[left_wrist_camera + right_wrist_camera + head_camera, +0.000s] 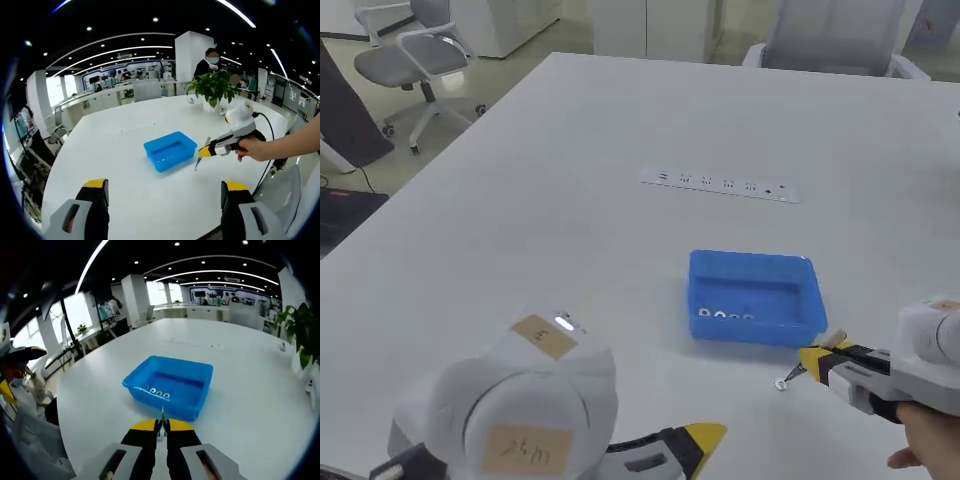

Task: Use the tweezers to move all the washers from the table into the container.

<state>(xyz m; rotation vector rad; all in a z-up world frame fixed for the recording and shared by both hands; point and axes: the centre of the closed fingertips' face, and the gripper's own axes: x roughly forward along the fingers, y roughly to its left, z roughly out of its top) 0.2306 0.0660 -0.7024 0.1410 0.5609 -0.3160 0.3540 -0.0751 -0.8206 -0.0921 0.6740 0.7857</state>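
White office table (570, 150) with blue container (760, 330); left claw (165, 184) apart, right claw (162, 424) clamped on tweezers (796, 372)

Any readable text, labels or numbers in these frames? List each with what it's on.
No text reads cleanly.
On left tool, top tan label: handwritten mark, illegible.
Same tool, lower tan label: handwritten scrawl, illegible.
On right tool, orange label: too small to read.
On the power strip: markings too small to read.

Blue container (760, 287), silvery washers (720, 316), plain white table (570, 210)
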